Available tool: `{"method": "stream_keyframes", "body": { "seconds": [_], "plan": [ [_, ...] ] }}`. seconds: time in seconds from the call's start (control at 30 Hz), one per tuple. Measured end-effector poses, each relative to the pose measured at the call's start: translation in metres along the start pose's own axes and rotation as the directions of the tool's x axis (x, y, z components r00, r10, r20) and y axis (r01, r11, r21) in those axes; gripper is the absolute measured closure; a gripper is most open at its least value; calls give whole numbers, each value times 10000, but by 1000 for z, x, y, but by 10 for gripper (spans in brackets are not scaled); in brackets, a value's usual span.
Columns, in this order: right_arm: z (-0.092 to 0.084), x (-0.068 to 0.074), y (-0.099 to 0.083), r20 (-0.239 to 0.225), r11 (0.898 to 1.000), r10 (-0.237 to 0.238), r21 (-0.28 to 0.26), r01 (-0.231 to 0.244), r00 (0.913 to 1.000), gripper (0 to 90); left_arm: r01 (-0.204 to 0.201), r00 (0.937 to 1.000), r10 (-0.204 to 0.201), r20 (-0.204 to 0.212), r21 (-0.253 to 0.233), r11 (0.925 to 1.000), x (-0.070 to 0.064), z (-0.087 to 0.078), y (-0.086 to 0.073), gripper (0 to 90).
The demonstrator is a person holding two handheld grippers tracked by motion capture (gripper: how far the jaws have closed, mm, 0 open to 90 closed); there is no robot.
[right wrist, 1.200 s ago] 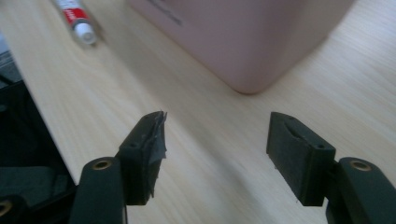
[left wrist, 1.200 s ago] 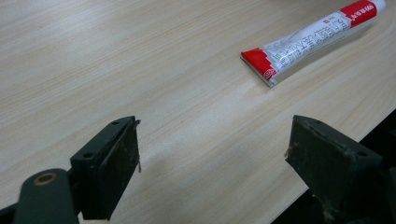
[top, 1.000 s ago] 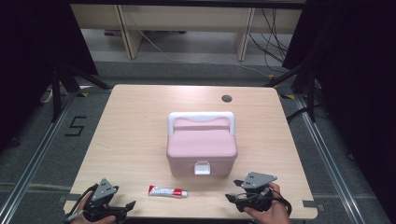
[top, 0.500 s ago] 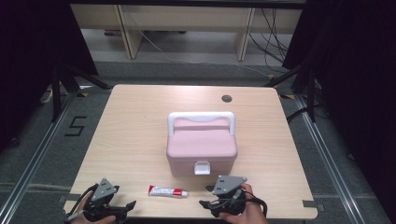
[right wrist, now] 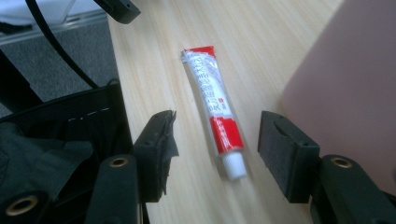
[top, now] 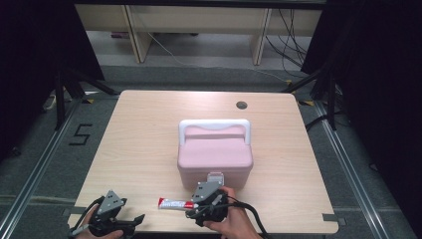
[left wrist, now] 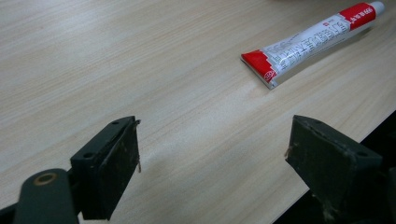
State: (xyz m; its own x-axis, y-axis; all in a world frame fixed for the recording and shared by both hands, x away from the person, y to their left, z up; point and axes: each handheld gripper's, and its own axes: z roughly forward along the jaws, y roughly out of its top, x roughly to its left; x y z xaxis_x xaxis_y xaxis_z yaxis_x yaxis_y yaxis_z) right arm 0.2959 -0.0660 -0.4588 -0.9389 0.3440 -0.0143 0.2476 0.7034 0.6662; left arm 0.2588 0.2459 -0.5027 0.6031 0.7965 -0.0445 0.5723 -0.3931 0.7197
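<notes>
Approach step in hand: my right gripper (right wrist: 212, 149) stands apart astride the capped end of the tube (right wrist: 212, 105), untouched and flat on the desk (top: 144, 144) beside the pink box (top: 215, 154); next, I judge, closing squarely.

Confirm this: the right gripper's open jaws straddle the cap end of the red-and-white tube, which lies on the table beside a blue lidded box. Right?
Not quite. The box is pink, not blue, as the high view shows. The rest holds: the right gripper is open around the cap end of the tube lying on the table.
</notes>
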Motion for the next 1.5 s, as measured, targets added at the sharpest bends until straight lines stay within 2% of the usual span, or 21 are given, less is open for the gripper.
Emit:
{"method": "stream_keyframes", "body": {
  "seconds": [0.03, 0.17, 0.37, 0.5, 0.63, 0.8, 0.87, 0.9, 0.97, 1.03, 1.1, 1.13, 1.2, 1.23, 1.3, 1.33, 1.37, 1.4, 1.43, 1.47, 1.5],
  "plan": [
    [3, 0, 3, 27, 9999, 1, 119, -1, 10000, 467, 239, 9997, -238, 85, -145, 9996, -1, 1, -1, 157],
    [15, 1, 12, 55, 9982, -33, 593, 30, 10000, 468, 298, 9995, -297, 83, -94, 9995, -2, 0, -1, 157],
    [34, 2, 25, 109, 9903, -593, 1268, 575, 9982, 487, 245, 9996, -244, 124, -28, 9997, -2, -1, 0, 157],
    [44, 3, 30, 111, 9839, -463, 1735, 437, 9989, 511, 242, 9997, -241, 92, -102, 9997, -2, -1, -1, 157],
    [52, 2, 36, 84, 9762, -723, 2058, 690, 9974, 544, 97, 10000, -97, -11, 1, 10000, 0, 0, -1, 157],
    [60, 3, 47, -172, 9538, -952, 2845, 961, 9953, 578, 220, 9997, -220, 79, 24, 9998, 0, -2, -1, 157],
    [61, 5, 52, -7, 9331, -752, 3527, 706, 9972, 580, 164, 9999, -164, 49, -72, 9998, 0, -1, -1, 157],
    [62, 1, 53, -89, 9235, -1296, 3631, 1239, 9915, 581, 131, 9999, -131, 99, 40, 9999, 1, -2, -1, 157],
    [63, 1, 54, -121, 9205, -1144, 3748, 1106, 9934, 594, 167, 9998, -167, 61, -97, 9998, 1, -1, -1, 157],
    [66, -3, 53, -317, 9078, -1663, 3854, 1655, 9856, 606, 134, 9999, -135, 101, 12, 9999, 1, -2, -1, 157],
    [69, -3, 53, -306, 8983, -1707, 4058, 1683, 9848, 621, 132, 9999, -132, 88, 16, 9999, 1, -2, -1, 157],
    [69, -4, 53, -311, 8993, -1616, 4070, 1602, 9864, 634, 156, 9999, -156, 38, -65, 9999, 0, -1, -1, 157],
    [70, -5, 54, -354, 8936, -1648, 4176, 1644, 9857, 644, -297, 9995, 297, -64, 2, 9996, 3, -1, 0, 158],
    [71, -5, 55, -339, 8875, -1767, 4266, 1741, 9837, 645, 73, 10000, -73, 14, -19, 10000, 1, -1, -1, 158],
    [73, -3, 56, -353, 8798, -1564, 4492, 1555, 9871, 649, 156, 9999, -156, 46, -28, 9999, 0, -1, -1, 158],
    [75, -4, 57, -414, 8756, -1798, 4487, 1791, 9828, 649, -233, 9997, 233, -50, 29, 9997, 3, -1, 0, 158],
    [76, -3, 58, -415, 8679, -1805, 4633, 1790, 9827, 650, -392, 9992, 392, -57, 18, 9992, 4, -1, 0, 157],
    [78, -4, 60, -492, 8608, -1908, 4717, 1911, 9804, 651, -200, 9998, 201, -35, 44, 9998, 3, -1, 0, 158],
    [79, -5, 61, -627, 8457, -2154, 4869, 2182, 9745, 651, 151, 9999, -151, 80, -8, 9999, 0, -1, -1, 157],
    [81, -6, 62, -694, 8398, -2105, 4977, 2167, 9751, 652, 173, 9998, -172, 50, -16, 9998, 0, -1, -1, 158],
    [82, -6, 62, -693, 8367, -2023, 5061, 2092, 9769, 657, -324, 9994, 324, -111, -53, 9995, 3, 0, 0, 158]
  ]
}}
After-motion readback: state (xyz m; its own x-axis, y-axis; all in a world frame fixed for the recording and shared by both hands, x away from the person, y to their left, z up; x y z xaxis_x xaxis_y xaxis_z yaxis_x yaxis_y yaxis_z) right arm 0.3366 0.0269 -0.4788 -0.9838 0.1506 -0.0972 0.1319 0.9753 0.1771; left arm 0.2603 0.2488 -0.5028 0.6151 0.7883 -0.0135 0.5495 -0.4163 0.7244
